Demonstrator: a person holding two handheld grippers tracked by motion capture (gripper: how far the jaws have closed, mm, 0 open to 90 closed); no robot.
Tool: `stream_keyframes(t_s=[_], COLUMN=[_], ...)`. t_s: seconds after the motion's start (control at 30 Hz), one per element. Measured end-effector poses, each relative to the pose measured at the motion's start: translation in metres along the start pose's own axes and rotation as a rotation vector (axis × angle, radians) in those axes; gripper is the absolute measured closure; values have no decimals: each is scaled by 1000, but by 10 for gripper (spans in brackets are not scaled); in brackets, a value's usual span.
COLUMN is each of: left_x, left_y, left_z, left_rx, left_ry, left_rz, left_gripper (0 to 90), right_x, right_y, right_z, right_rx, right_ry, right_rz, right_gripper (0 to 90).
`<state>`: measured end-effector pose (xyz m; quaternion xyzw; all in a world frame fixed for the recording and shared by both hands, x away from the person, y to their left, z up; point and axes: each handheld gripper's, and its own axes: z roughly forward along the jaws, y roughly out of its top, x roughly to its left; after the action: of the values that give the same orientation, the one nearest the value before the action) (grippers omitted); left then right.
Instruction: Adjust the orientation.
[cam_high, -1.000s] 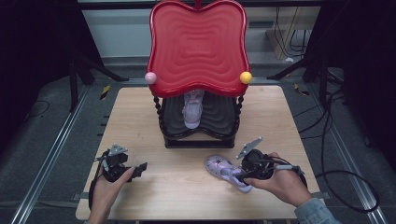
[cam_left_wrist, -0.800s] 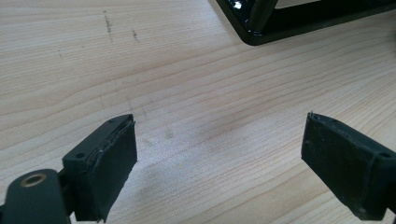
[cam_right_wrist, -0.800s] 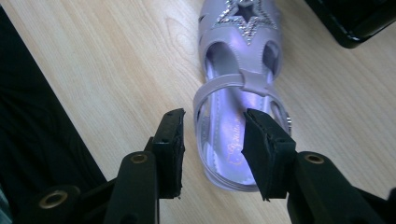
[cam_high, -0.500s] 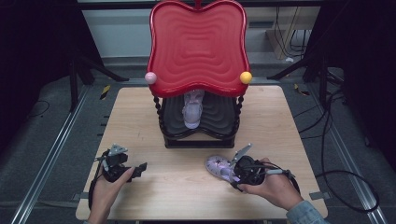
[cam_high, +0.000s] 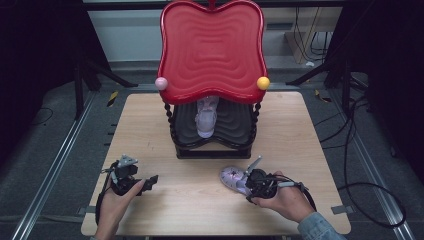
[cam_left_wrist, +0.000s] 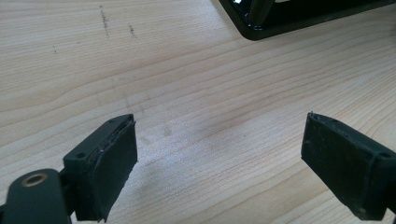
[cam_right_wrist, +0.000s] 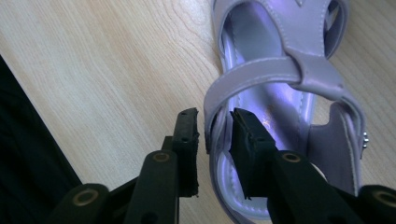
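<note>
A lilac sandal (cam_high: 231, 176) lies on the wooden table (cam_high: 300, 130) in front of the rack. My right gripper (cam_high: 246, 183) is low at its right end. In the right gripper view, the sandal's (cam_right_wrist: 280, 70) side edge and strap stand between the jaws of the right gripper (cam_right_wrist: 215, 133). The jaws have just been closing. One pad is inside the sandal, and a thin gap shows at the outer pad. A second lilac sandal (cam_high: 206, 118) rests on the rack's dark lower shelf. My left gripper (cam_high: 149, 182) is open over bare wood (cam_left_wrist: 219, 154), with nothing between its pads.
A black rack with a wavy red top (cam_high: 211, 50) stands at the table's middle back, with a pink ball (cam_high: 161, 83) and a yellow ball (cam_high: 263, 82) at its corners. Its base corner (cam_left_wrist: 261, 28) is ahead of the left gripper. Dark stands and cables surround the table.
The right hand has moved left and down onto the sandal's end, and its jaws have narrowed around the sandal's side. The left hand has stayed put.
</note>
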<state>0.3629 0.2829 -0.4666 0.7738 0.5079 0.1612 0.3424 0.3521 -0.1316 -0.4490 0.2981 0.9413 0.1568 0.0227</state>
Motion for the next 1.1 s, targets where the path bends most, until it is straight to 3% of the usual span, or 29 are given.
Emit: stream_keyframes(t_s=[0.5,0.7,0.97,1.1], left_x=[-2,-1,-1,0], left_y=[0,1,1,1], left_z=[1,0,0,0], left_rx=[1,-1,0,0], left_ry=[-2,1,2,2], left_rz=[4,6,7,6], left_gripper=[100,100,100,101], right_x=[-1,-1,-2,-5], right_y=[-3,-2,-5,-8], right_z=[-1,-3,-9,-14], right_rx=[-15,-17,-66,-123], right_ry=[11,10,7,13], right_rz=[8,5,10,31], right_gripper=[783,852,869,870])
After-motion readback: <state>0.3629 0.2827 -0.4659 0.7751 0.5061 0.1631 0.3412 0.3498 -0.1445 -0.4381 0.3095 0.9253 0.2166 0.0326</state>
